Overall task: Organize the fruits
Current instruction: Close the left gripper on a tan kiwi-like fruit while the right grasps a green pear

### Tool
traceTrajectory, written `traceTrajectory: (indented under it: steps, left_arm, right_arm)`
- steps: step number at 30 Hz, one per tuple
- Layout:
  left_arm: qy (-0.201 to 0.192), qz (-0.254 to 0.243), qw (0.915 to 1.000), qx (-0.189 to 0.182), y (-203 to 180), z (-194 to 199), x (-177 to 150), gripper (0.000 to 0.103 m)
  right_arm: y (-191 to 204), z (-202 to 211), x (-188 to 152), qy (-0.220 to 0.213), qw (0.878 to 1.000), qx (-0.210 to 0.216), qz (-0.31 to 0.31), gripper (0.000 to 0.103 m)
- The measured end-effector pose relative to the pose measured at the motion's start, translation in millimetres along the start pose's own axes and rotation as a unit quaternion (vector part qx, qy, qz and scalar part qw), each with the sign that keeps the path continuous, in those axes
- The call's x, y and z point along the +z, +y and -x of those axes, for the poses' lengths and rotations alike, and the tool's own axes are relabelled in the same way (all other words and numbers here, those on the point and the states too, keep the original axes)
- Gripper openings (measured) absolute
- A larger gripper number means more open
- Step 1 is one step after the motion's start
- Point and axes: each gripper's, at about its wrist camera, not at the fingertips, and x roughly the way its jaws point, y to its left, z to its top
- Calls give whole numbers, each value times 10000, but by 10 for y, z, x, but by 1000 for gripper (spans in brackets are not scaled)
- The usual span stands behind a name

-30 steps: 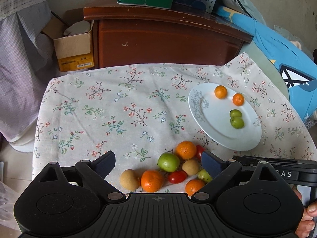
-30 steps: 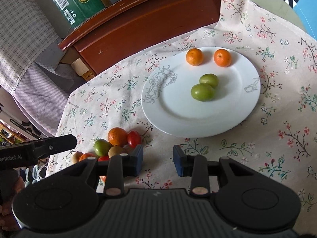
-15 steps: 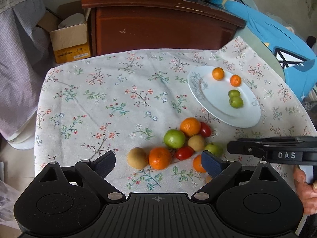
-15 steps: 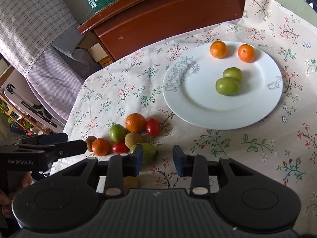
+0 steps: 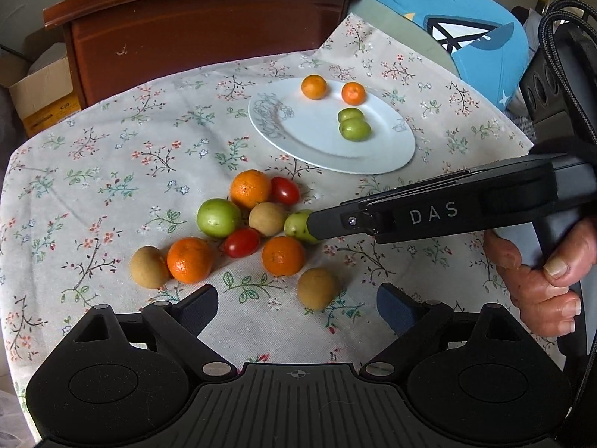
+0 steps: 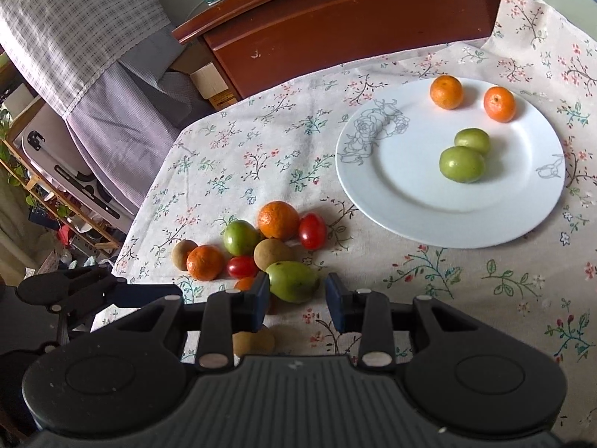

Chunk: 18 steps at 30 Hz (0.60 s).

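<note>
A loose pile of fruit lies on the flowered tablecloth [image 5: 156, 149]: oranges [image 5: 250, 188], green fruits [image 5: 218, 217], cherry tomatoes [image 5: 241, 242] and brown round fruits [image 5: 318, 288]. The white plate [image 5: 309, 138] [image 6: 410, 186] behind holds two oranges and two green fruits. My left gripper [image 5: 296, 300] hovers wide over the pile's near edge, its jaws closing. The nearest brown fruit lies just ahead of its fingertips, untouched. My right gripper [image 6: 297, 293] stands narrowly open, with an oblong green fruit [image 6: 293, 280] at its mouth. From the left wrist view its tip [image 5: 311, 224] reaches that fruit.
A dark wooden cabinet [image 5: 209, 26] stands behind the table, with a cardboard box [image 5: 41, 93] to its left and a blue cloth [image 5: 447, 18] to its right. Checked fabric [image 6: 74, 37] hangs at the left. A hand [image 5: 541, 280] holds the right gripper's handle.
Both grippers have come closer to the pile. The right gripper has reached in from the right until the oblong green fruit sits at its tips. The left gripper has dropped and rolled.
</note>
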Motion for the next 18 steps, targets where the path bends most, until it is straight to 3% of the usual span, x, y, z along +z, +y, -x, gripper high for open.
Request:
traceTrajectory:
  steps: [12,18]
  left_arm:
    - [-38,16,10000,-45,-42,-170,-28,62]
    - [-65,-95,9999,-42,-93,-204,-37,50]
  right_arm:
    - [-23,-103,-28,-18,10000,4,-89,42]
    - [-38,-113,-25,-41,9998,119,-179,33]
